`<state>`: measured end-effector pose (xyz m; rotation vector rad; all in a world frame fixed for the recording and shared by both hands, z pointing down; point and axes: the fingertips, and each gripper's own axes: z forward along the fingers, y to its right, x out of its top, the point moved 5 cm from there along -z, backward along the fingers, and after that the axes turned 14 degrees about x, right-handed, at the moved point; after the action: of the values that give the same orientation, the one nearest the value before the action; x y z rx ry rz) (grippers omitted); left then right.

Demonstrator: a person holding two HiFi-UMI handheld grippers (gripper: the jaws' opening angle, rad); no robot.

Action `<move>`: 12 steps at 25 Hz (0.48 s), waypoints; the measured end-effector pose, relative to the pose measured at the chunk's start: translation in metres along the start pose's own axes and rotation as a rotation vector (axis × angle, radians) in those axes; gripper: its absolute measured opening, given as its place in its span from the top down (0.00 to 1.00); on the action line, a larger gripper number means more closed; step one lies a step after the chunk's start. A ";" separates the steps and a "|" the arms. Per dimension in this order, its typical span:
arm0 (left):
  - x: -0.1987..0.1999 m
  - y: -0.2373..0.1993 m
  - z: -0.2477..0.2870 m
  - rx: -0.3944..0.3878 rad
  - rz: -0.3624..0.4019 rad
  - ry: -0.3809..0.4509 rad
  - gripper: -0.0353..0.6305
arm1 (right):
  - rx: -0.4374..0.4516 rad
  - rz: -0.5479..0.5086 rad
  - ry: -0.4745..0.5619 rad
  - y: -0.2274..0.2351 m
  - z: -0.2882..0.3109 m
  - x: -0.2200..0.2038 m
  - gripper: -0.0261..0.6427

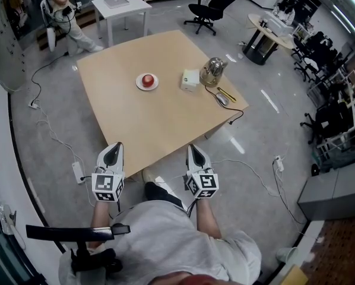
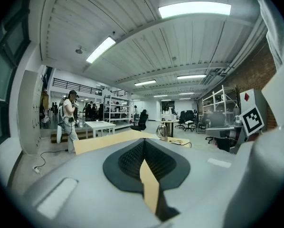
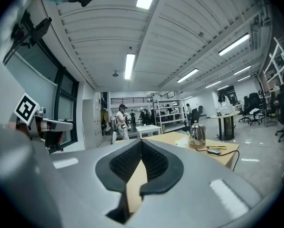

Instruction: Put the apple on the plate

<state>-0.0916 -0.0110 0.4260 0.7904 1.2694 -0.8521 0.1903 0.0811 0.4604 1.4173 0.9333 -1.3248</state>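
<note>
Red apple (image 1: 147,79) on white plate (image 1: 147,85), approx. centre of tan table (image 1: 142,123); to its right, well apart: white box (image 1: 190,80), steel kettle (image 1: 213,70) just beside box, then mouse (image 1: 222,99) w/ cable and yellow tool (image 1: 228,93) nr table edge. L gripper (image 1: 114,150) and R gripper (image 1: 193,151) at near table edge, far from plate, both w/ jaws closed tip to tip, nothing betw. them. Bkgd: person (image 1: 63,13) by small white table (image 1: 119,5), black office chair (image 1: 212,8), power strip (image 1: 78,171) on grey floor (image 1: 266,129)
</note>
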 end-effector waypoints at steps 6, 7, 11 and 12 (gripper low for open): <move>0.002 0.000 0.001 0.004 0.000 0.004 0.92 | 0.002 0.005 -0.008 0.000 -0.003 -0.001 0.95; 0.002 0.000 0.001 0.003 0.000 0.006 0.92 | 0.003 0.005 -0.011 0.000 -0.003 -0.002 0.95; 0.002 0.000 0.001 0.005 -0.001 0.005 0.92 | 0.013 -0.007 -0.017 -0.002 -0.002 -0.001 0.95; 0.002 0.000 0.001 0.004 -0.001 0.003 0.92 | 0.014 -0.007 -0.016 -0.002 -0.001 -0.001 0.95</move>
<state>-0.0913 -0.0122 0.4242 0.7951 1.2714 -0.8549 0.1886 0.0830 0.4605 1.4133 0.9204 -1.3485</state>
